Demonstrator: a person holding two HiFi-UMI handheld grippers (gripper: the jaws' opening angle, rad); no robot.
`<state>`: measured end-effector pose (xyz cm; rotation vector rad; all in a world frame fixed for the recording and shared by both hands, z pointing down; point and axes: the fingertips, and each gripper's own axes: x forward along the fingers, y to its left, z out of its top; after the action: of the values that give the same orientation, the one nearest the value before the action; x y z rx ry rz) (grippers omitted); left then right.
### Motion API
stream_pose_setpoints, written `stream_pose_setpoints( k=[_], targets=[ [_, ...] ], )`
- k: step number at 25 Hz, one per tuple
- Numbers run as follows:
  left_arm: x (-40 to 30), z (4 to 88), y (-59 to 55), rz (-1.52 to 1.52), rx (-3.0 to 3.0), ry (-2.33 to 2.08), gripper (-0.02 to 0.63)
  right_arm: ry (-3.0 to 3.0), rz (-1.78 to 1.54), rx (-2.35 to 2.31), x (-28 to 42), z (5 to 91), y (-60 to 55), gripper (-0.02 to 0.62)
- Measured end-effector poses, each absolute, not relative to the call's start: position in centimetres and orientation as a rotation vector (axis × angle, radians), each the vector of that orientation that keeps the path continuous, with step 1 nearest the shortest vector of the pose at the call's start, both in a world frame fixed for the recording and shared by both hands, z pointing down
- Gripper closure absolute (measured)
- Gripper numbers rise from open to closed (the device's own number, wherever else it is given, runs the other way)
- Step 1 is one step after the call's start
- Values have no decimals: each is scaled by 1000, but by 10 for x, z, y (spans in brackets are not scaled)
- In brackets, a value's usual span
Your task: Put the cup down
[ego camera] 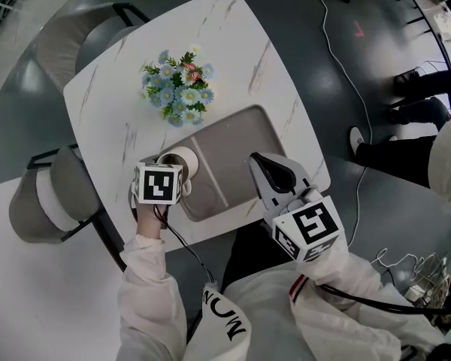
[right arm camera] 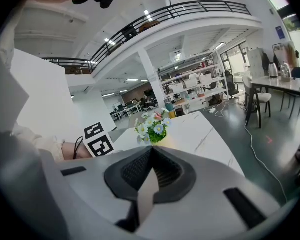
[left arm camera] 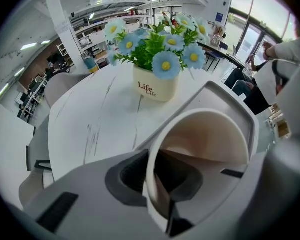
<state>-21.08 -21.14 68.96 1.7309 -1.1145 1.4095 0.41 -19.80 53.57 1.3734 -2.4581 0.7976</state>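
Pinching cup (left arm camera: 205, 134) wall with left gripper (left arm camera: 162, 184), one finger inside the mouth, one outside, just below the rim. Holding cup at left end of grey tray (ego camera: 237, 145) on white table (ego camera: 233, 43), near flower pot (ego camera: 179, 89); mouth facing up, long axis roughly upright, slightly tilted, tray contact not resolvable. Hovering right gripper (right arm camera: 151, 171) over tray's right half, jaws together, empty.
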Motion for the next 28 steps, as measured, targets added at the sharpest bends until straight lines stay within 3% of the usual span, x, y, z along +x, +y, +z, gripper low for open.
stream_pose_setpoints(
  k=[28],
  targets=[
    [-210,693,-212,1496,1688,-1069,555,-2439,851,1358,6,546,-198,591]
  ],
)
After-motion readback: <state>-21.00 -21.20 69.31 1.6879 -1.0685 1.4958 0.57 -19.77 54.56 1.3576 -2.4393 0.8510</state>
